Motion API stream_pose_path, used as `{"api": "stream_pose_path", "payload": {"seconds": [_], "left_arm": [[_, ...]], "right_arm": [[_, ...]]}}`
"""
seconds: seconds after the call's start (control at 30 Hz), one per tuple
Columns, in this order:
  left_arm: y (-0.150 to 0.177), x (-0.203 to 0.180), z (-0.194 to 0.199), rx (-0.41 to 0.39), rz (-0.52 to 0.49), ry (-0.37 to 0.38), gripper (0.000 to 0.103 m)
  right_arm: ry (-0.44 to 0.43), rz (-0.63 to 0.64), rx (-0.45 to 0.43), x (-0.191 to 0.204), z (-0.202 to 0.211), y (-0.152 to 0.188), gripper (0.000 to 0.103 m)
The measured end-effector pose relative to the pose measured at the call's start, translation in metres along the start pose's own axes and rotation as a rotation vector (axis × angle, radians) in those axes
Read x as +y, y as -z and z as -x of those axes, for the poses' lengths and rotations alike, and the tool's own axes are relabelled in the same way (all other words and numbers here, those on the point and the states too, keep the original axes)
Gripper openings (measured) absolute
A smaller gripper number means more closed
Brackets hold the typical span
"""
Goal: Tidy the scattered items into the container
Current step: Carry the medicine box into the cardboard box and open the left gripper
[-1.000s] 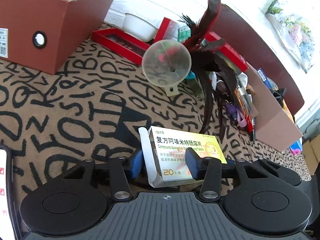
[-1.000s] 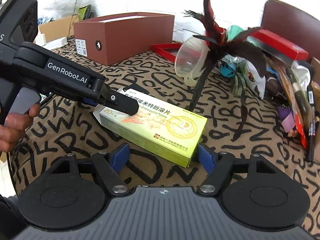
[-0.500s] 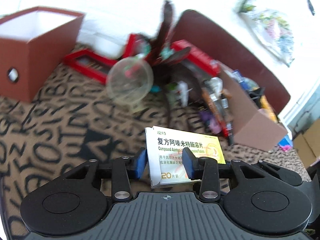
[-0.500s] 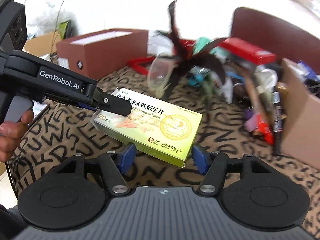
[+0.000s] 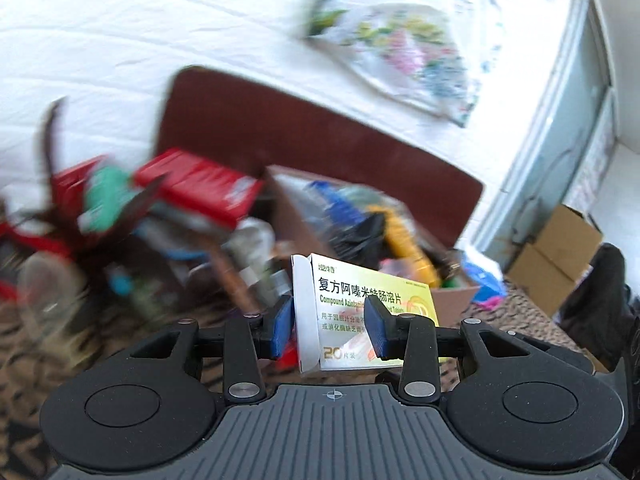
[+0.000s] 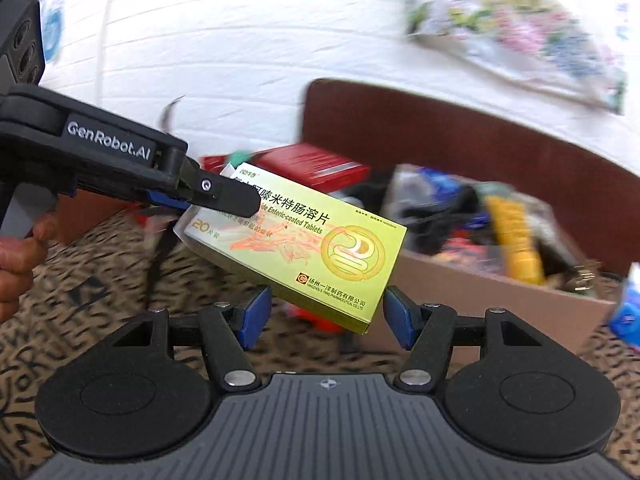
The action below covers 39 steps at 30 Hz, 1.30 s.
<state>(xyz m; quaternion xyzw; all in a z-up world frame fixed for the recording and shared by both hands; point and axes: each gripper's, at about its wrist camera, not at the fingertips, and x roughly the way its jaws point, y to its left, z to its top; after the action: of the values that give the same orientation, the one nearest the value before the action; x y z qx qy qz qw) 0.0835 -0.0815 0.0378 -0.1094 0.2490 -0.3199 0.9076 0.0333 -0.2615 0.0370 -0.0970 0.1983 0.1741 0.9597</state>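
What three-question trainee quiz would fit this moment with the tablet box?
1. True or false: the tablet box lies flat on the patterned cloth.
2. Which gripper clamps the box's white end: A left gripper, B right gripper?
3. Fill in: beyond the box stands an open ____ box full of clutter.

Key: 1 false, it is held up in the air; 2 A; 3 cardboard box.

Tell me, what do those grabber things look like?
Both are black plastic. The left gripper and right gripper have blue pads on two thin fingers, round discs and a ribbed grey body. White letters say GenRobot.AI on the left one's side.
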Motion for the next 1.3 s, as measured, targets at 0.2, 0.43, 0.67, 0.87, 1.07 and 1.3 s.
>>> {"api": "stream_pose_path", "payload": {"seconds": [0.2, 0.43, 0.67, 0.87, 1.07, 1.3], "left_arm": [[-0.014, -0.035, -0.048, 0.017, -0.045, 0.045, 0.054], [-0.024, -0.052, -0.088, 0.039, -0.039, 0.066, 0.054], [-0.056, -0.061, -0.12, 0.009, -0.07, 0.05, 0.054], [-0.098, -0.046, -0.156, -0.019, -0.053, 0.025, 0.054], [-0.133, -0.02, -0.208, -0.02, -0.029, -0.031, 0.054], [-0.137, 0.006, -0.247, 0.023, -0.014, -0.125, 0.092]], "right_arm": [[0.089, -0.013, -0.006, -0.045, -0.002, -0.004, 0.067], [0.143, -0.021, 0.005, -0.076, -0.019, -0.006, 0.067], [0.162, -0.044, -0.029, -0.098, -0.039, -0.026, 0.068], [0.14, -0.056, -0.051, -0.12, -0.079, -0.061, 0.068], [0.113, -0.079, -0.031, -0.136, -0.136, -0.091, 0.068], [0.111, -0.103, 0.05, -0.153, -0.186, -0.094, 0.08]]}}
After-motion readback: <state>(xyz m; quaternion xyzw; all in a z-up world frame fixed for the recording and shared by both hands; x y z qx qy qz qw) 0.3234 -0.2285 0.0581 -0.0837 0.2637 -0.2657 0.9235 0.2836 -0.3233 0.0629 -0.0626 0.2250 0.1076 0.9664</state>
